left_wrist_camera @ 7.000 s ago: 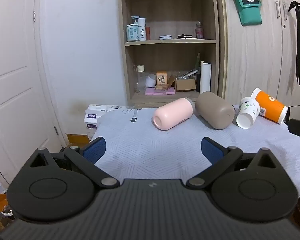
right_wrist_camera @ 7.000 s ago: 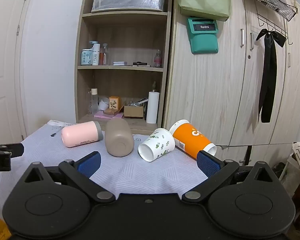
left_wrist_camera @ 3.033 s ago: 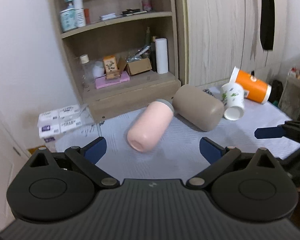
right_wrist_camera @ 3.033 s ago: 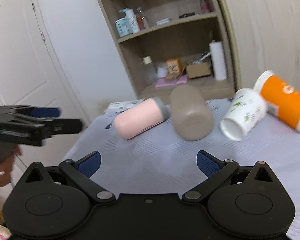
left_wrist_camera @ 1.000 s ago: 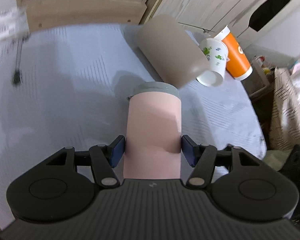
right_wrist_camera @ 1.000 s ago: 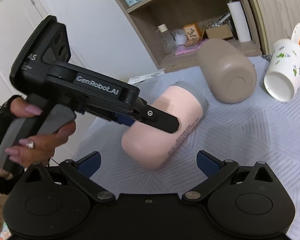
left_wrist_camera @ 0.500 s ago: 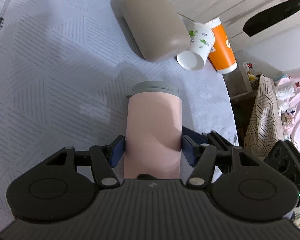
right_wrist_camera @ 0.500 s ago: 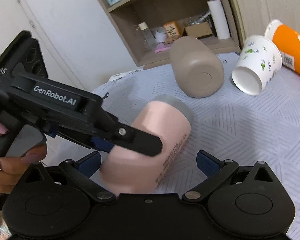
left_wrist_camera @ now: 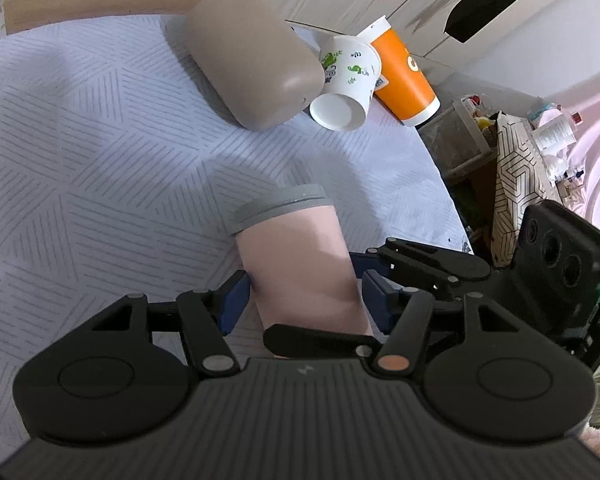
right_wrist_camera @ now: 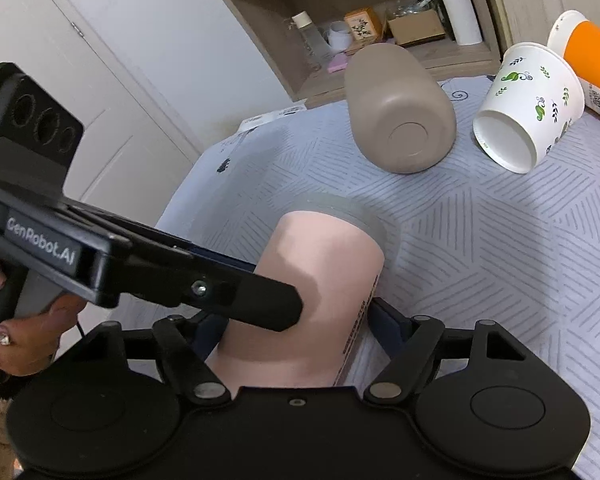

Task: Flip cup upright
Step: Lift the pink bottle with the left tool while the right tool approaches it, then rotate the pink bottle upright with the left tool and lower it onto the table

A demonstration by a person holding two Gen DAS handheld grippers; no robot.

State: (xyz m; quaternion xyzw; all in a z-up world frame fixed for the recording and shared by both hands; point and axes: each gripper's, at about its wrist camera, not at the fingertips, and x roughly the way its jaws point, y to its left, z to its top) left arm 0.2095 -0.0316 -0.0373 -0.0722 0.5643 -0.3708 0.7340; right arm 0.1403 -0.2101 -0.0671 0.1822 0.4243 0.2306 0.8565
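The pink cup (left_wrist_camera: 300, 264) with a grey lid end stands tilted, lid end down on the patterned tablecloth (left_wrist_camera: 100, 160). My left gripper (left_wrist_camera: 304, 300) is shut on its pink body. My right gripper (right_wrist_camera: 300, 332) has closed in around the same cup (right_wrist_camera: 320, 280) from the other side, its blue pads at the cup's sides; it also shows in the left wrist view, crossing just below my left fingers. The left gripper's arm crosses the right wrist view from the left.
A taupe cup (left_wrist_camera: 252, 56), a white leaf-print paper cup (left_wrist_camera: 346, 84) and an orange cup (left_wrist_camera: 404, 76) lie on their sides at the table's far end. A wooden shelf unit (right_wrist_camera: 380, 20) stands behind. The table's right edge (left_wrist_camera: 440, 168) drops to floor clutter.
The pink cup has been tipped from lying flat to standing on its grey end. My right gripper has moved in and narrowed from wide open to close around the cup.
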